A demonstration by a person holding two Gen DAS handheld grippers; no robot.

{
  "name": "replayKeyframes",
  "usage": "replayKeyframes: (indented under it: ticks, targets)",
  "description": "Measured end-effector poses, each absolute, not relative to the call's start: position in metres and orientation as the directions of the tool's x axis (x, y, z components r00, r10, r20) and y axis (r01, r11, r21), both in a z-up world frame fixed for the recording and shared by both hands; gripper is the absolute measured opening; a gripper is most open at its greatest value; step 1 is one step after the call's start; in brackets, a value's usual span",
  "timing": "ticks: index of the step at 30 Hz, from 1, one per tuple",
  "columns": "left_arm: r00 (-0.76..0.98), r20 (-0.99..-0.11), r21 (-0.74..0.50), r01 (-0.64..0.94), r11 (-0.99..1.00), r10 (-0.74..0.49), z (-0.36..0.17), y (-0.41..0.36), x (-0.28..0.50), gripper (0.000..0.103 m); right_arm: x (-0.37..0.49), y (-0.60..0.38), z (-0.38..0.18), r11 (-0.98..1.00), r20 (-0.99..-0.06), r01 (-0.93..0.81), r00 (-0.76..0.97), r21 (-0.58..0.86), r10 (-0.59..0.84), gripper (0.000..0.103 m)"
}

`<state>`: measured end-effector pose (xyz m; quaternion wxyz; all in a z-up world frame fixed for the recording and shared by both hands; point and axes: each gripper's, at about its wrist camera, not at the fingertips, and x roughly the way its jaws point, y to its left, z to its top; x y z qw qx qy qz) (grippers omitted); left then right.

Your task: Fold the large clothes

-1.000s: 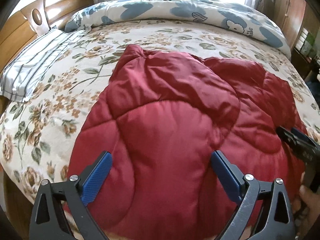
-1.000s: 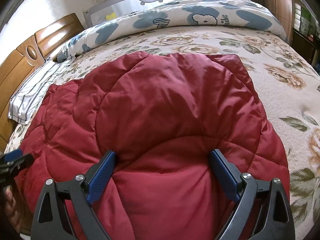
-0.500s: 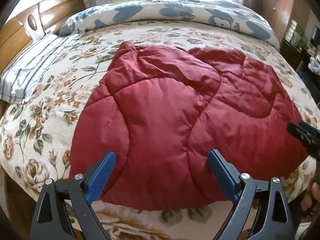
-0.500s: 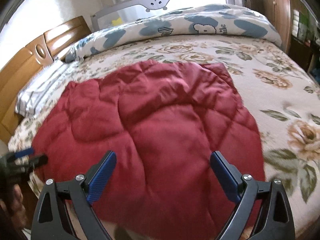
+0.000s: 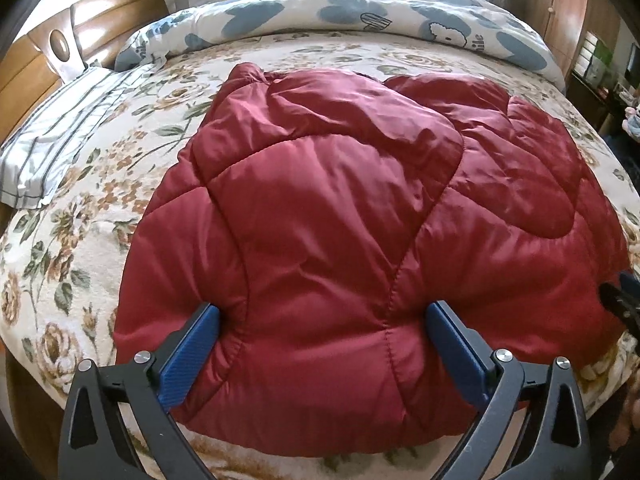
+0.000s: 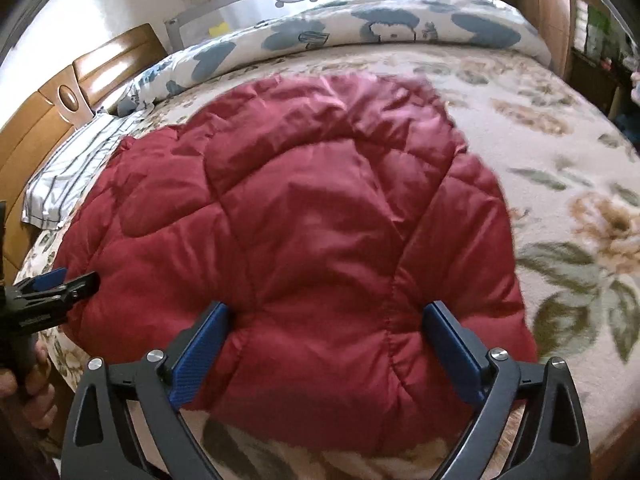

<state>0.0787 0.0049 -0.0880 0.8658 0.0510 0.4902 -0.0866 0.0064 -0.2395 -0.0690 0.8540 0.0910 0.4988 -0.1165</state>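
A dark red quilted padded garment (image 5: 340, 216) lies spread on the floral bed, folded into a rounded shape; it also shows in the right wrist view (image 6: 304, 216). My left gripper (image 5: 322, 340) is open, its blue pads wide apart just above the garment's near edge, left part. My right gripper (image 6: 326, 340) is open too, over the near edge, right part. Neither holds cloth. The left gripper shows at the left edge of the right wrist view (image 6: 52, 284); the right gripper shows at the right edge of the left wrist view (image 5: 624, 304).
The floral bedspread (image 5: 100, 184) covers the bed. A striped pillow (image 5: 60, 136) lies at the left by the wooden headboard (image 5: 36, 68). A rolled blue-and-white duvet (image 5: 360, 20) lies along the far side. Wooden cabinets (image 5: 568, 8) stand at the right.
Both grippers pulled back from the garment half a second ago and have now moved in close over its near edge again. The garment lies flat and has not visibly shifted.
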Motion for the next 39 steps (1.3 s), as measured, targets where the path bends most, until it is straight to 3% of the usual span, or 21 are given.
replayKeyframes:
  ticks: [4,14,22,39]
  targets:
    - [0.506,-0.856,0.004,0.202,0.979,-0.101,-0.088,0.005,0.079,0.103,0.005,-0.219,-0.054,0.974,-0.849,0.225,0.514,-0.007,-0.125,0.096]
    - [0.515,-0.850,-0.004,0.207,0.978,-0.112,-0.070,0.002,0.068,0.098,0.011,-0.230,-0.085,0.971,-0.878,0.236,0.472,0.042,-0.077,0.101]
    - [0.504,-0.859,0.018,0.202,0.979,-0.088,-0.082,-0.003,0.072,0.103,0.013,-0.230,-0.085,0.970,-0.881,0.239,0.468,0.044,-0.075,0.101]
    - [0.490,-0.871,0.061,0.194,0.979,-0.043,-0.051,0.005,0.032,0.102,-0.016,-0.201,-0.041,0.986,-0.880,0.164,0.473,0.037,-0.046,0.101]
